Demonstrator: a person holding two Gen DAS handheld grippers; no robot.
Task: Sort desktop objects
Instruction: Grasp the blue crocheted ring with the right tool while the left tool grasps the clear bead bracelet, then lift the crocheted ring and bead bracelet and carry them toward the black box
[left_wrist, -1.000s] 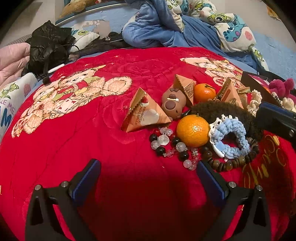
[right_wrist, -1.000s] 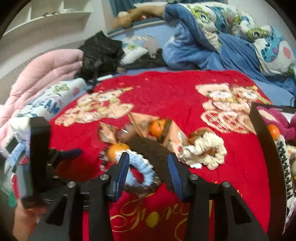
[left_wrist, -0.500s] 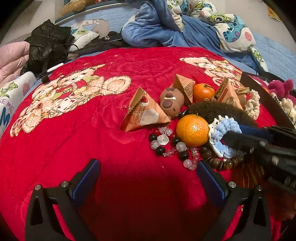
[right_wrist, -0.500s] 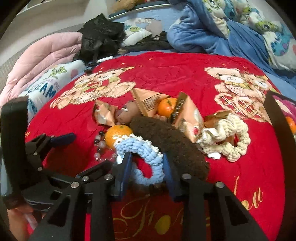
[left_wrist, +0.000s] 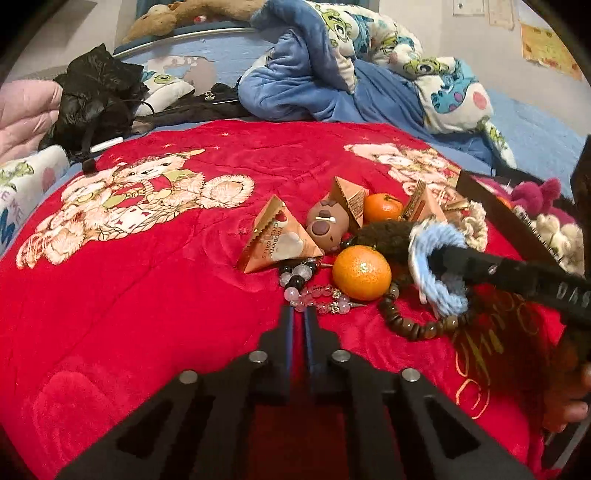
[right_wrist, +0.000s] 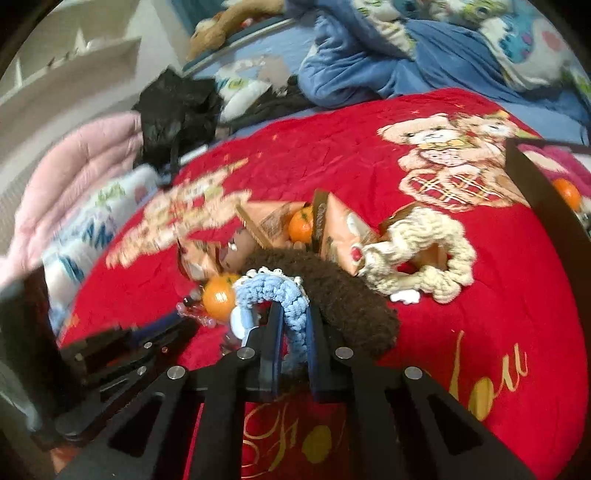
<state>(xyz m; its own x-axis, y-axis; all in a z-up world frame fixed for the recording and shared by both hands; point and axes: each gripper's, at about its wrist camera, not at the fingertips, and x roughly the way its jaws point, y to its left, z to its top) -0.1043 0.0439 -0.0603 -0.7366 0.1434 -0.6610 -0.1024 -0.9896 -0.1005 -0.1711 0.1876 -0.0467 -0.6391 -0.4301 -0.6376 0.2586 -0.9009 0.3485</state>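
A heap of small things lies on the red blanket (left_wrist: 147, 277). My right gripper (right_wrist: 293, 314) is shut on a blue crocheted ring (right_wrist: 273, 291), also seen lifted and tilted in the left wrist view (left_wrist: 439, 269). My left gripper (left_wrist: 300, 314) is shut and empty, its tips just short of a clear bead bracelet (left_wrist: 317, 299). Beside it lie an orange (left_wrist: 361, 272), a brown bead bracelet (left_wrist: 413, 325), a triangular snack pack (left_wrist: 277, 240), a brown toy figure (left_wrist: 327, 225), a second orange (left_wrist: 382, 206) and a dark fuzzy band (right_wrist: 343, 291).
A cream crocheted ring (right_wrist: 424, 254) lies to the right of the heap. A dark-rimmed box (right_wrist: 546, 206) with plush toys stands at the right edge. Blue bedding (left_wrist: 332, 81), a black bag (left_wrist: 96, 99) and a pink quilt (right_wrist: 81, 166) lie behind.
My left gripper has closed from wide open to shut. My right gripper has closed on the blue crocheted ring and tipped it up off the blanket.
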